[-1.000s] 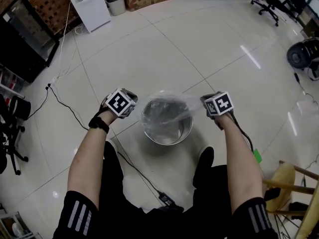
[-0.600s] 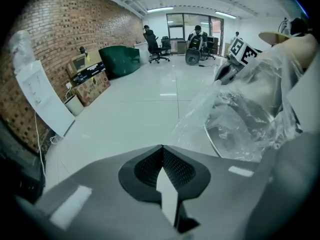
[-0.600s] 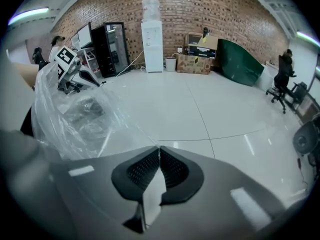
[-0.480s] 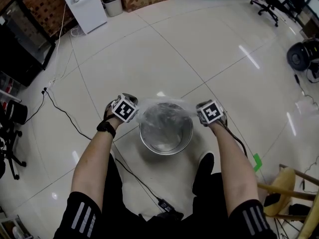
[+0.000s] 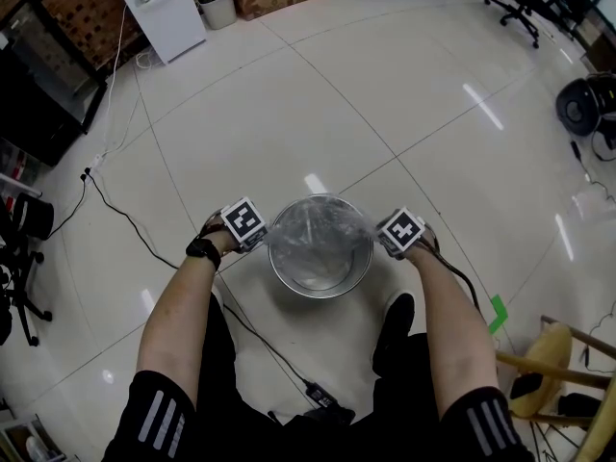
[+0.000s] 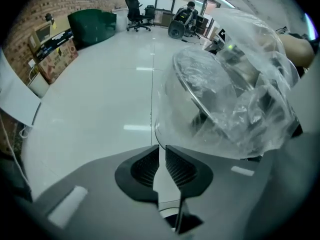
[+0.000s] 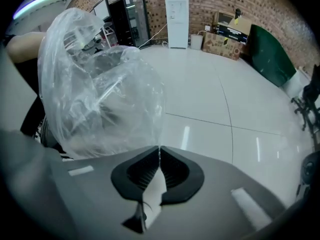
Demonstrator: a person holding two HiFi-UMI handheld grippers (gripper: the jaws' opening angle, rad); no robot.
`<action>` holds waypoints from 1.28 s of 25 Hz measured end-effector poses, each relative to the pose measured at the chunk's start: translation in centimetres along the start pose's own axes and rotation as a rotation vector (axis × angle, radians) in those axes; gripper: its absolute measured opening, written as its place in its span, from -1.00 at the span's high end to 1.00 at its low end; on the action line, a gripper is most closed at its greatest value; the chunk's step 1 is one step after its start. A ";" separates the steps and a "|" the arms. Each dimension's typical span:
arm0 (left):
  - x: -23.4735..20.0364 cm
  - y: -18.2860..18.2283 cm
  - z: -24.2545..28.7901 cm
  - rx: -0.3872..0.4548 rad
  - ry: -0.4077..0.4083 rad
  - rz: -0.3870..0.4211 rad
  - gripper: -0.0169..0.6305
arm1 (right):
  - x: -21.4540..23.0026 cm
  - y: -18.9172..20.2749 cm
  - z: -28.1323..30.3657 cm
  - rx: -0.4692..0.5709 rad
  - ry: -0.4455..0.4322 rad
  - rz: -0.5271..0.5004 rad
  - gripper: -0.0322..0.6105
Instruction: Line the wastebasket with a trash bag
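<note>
**Clear trash bag [image 5: 318,231] spread over the wastebasket [image 5: 320,294] mouth, left side being let go**

At the left of centre in the head view, the left gripper [image 6: 162,150] is opening. Its jaws stand at a narrow slot, and the bag's hem sits just at their tips without being pinched. The metal wastebasket stands mid-frame on the tiled floor [image 5: 289,114] between the two grippers, with the film lying across its mouth and over the rim. At the right of centre, the right gripper [image 7: 159,151] is closed tight on the opposite hem. The likely trouble is that the freed left hem rides back up and drops inside the wastebasket if it is not far enough down the wall. A hard downward pull from the right side could also drag the bag lopsided or tear the thin film on the rim.
</note>
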State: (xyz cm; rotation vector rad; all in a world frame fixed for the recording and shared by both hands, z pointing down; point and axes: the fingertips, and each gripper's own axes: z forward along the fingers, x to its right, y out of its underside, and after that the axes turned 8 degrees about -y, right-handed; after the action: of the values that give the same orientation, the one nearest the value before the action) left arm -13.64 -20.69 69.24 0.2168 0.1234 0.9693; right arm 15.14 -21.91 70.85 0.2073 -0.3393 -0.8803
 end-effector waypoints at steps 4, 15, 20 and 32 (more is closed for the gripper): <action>-0.9 1.4 -0.6 0.012 -0.026 -0.011 0.62 | 0.9 0.2 -0.8 0.056 0.010 0.026 0.74; -0.6 0.6 -10.5 0.209 -0.049 -0.047 0.43 | 1.3 1.2 -3.3 0.166 -0.012 0.179 0.60; 5.5 -4.2 -14.5 0.329 -0.019 0.192 0.20 | 0.6 1.3 -2.8 0.151 -0.022 0.155 0.60; 9.9 -6.7 -13.2 0.378 -0.005 0.177 0.73 | -1.3 0.3 -3.2 0.166 -0.037 0.099 0.61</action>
State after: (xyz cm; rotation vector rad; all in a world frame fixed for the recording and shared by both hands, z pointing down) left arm -5.31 -14.48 54.79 0.5849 0.2872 1.1171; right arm 15.79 -20.61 67.71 0.3251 -0.4535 -0.7591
